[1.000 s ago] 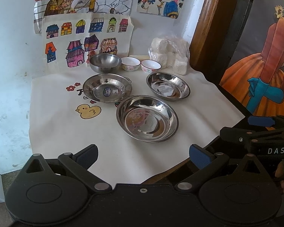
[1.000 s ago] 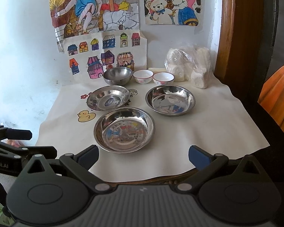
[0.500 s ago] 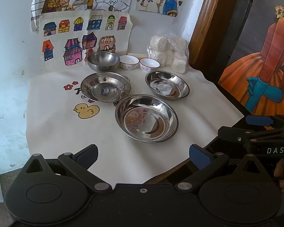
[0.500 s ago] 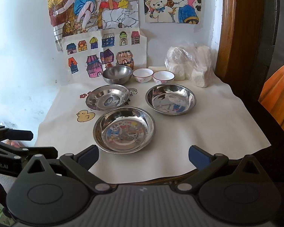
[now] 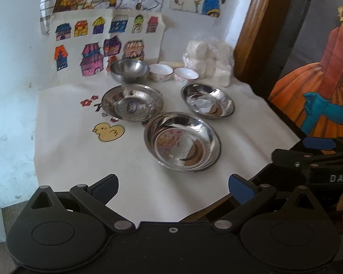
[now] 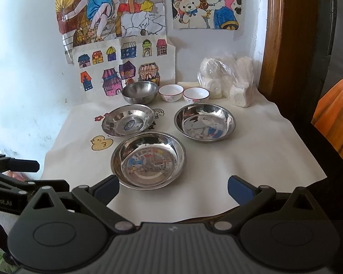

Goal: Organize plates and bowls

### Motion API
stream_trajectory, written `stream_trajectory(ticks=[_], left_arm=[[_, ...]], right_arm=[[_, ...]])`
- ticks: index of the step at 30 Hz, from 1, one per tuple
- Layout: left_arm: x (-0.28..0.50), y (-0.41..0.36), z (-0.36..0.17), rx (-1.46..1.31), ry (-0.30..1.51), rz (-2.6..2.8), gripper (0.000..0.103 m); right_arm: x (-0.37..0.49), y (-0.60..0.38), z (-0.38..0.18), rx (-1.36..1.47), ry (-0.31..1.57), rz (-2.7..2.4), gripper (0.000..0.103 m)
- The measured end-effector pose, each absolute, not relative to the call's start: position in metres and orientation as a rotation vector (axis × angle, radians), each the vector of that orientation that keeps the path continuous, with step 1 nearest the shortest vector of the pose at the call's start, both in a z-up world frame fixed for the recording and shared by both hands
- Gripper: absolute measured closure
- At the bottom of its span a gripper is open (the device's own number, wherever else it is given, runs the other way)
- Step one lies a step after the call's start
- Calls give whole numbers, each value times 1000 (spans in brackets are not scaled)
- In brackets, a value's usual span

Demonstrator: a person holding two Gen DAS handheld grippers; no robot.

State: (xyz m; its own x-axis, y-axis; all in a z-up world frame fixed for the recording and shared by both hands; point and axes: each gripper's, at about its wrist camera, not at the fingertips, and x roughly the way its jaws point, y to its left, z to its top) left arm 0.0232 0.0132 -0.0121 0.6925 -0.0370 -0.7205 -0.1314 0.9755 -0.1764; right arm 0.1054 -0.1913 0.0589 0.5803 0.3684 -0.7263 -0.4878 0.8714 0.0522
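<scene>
Both grippers wide open, holding nothing. Left gripper (image 5: 173, 182) and right gripper (image 6: 173, 183) hang at the bench (image 6: 274, 159) near edge. Nearest steel plate (image 6: 148, 159) lies just beyond right fingers (image 6: 106, 188); two more plates (image 6: 127, 119) (image 6: 204, 122) farther; steel bowl (image 6: 140, 92) and two white bowls (image 6: 170, 92) (image 6: 196, 95) at far wall.

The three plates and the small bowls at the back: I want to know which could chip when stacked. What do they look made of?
The three plates, such as the nearest plate, look like polished stainless steel: mirror reflections, thin rims. The steel bowl has a duller brushed look. The two small white bowls seem glazed ceramic, glossy with coloured rim lines, so likelier to chip.
</scene>
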Motion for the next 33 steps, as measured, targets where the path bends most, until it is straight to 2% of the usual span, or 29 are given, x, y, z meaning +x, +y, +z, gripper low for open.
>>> stream_trajectory(ticks=[14, 24, 33], left_arm=[[59, 39, -32, -342, 909, 205, 1], [140, 31, -63, -331, 967, 322, 1], [191, 11, -67, -352, 1015, 502, 1]], right_arm=[[140, -189, 43, -179, 860, 504, 0], [228, -194, 10, -238, 956, 616, 0], [303, -186, -12, -265, 1099, 798, 0]])
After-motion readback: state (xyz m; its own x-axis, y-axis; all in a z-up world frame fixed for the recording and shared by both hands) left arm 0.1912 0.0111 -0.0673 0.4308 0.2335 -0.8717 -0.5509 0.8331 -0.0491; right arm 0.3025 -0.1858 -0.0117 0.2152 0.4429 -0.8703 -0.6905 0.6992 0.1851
